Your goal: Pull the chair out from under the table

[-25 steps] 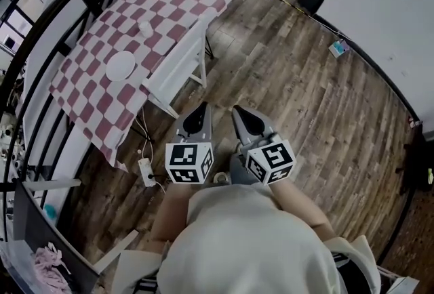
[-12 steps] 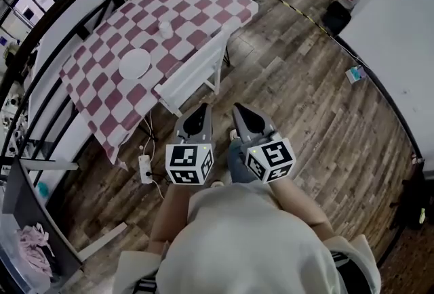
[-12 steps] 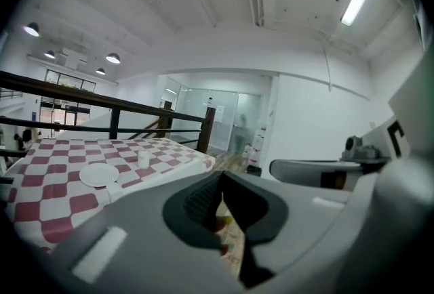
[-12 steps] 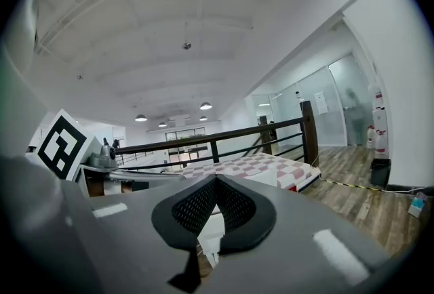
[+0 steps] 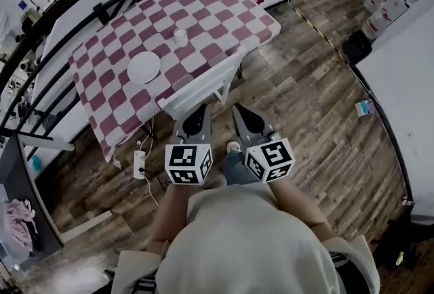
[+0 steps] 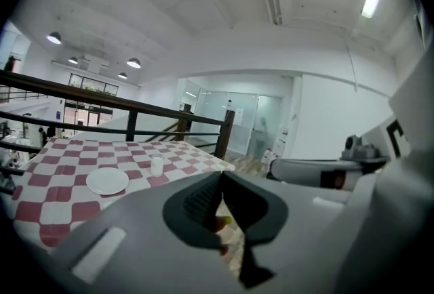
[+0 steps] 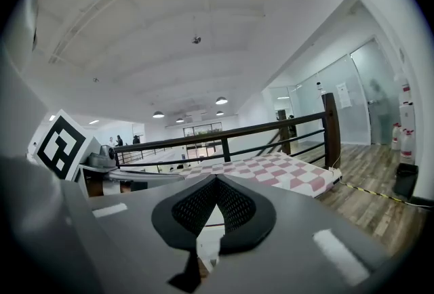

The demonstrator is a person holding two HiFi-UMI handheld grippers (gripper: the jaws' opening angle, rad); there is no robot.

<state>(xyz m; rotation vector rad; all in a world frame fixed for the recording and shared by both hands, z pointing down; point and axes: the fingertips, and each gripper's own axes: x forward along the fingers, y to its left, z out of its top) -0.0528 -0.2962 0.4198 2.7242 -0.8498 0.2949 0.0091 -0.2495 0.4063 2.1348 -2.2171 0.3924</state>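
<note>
The white straight-backed chair (image 5: 203, 80) sits tucked under the near edge of the desk draped in a red-and-white checked cloth (image 5: 217, 15), with only its back and top rail showing. Just short of that rail hover the left hand-held gripper (image 5: 201, 108) and the right hand-held gripper (image 5: 238, 110). They are side by side, and each is clenched tight on nothing.

The step in hand looks like the approach to the chair back. To do it well, the person would likely need to part both pairs of jaws first. Each hand-held gripper would then take the top rail, spaced apart along it so the chair does not swivel. The draw should come straight back over the wood-plank floor (image 5: 305, 103), low and even. That way the cloth is not snagged, and the round white plate (image 5: 144, 67) and small white cup (image 5: 180, 36) are not jolted.

The chair's seat points in under the desk and its back faces the person. In the head view the rail's long axis runs diagonally from lower left to upper right, parallel to the desk edge. The pull therefore goes across that axis.
</note>
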